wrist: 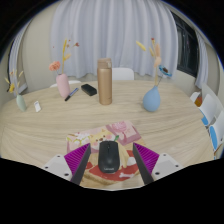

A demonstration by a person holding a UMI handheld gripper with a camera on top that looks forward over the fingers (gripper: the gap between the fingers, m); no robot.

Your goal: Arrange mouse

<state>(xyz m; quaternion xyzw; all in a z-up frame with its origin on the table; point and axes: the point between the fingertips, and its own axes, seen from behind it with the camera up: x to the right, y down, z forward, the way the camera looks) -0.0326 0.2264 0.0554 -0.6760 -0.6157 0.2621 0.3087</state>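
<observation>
Tan bottle [104, 80], blue vase [151, 98], pink cup [63, 85], wooden table [50, 125]

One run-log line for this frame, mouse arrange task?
stage: at mouse | gripper: open | black mouse: between fingers, gaps both sides, resting on patterned mouse pad | beyond: tall tan bottle, blue vase

Round wooden table [60, 125]: patterned mat [112, 140], tall brown cylinder [104, 82], blue vase [151, 98], pink cup [62, 85].

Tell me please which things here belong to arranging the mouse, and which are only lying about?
Belong to the job:
black mouse, between the open fingers
gripper
patterned mat under the mouse

Lying about:
tall tan cylinder
blue vase
pink bottle
small dark object
</observation>
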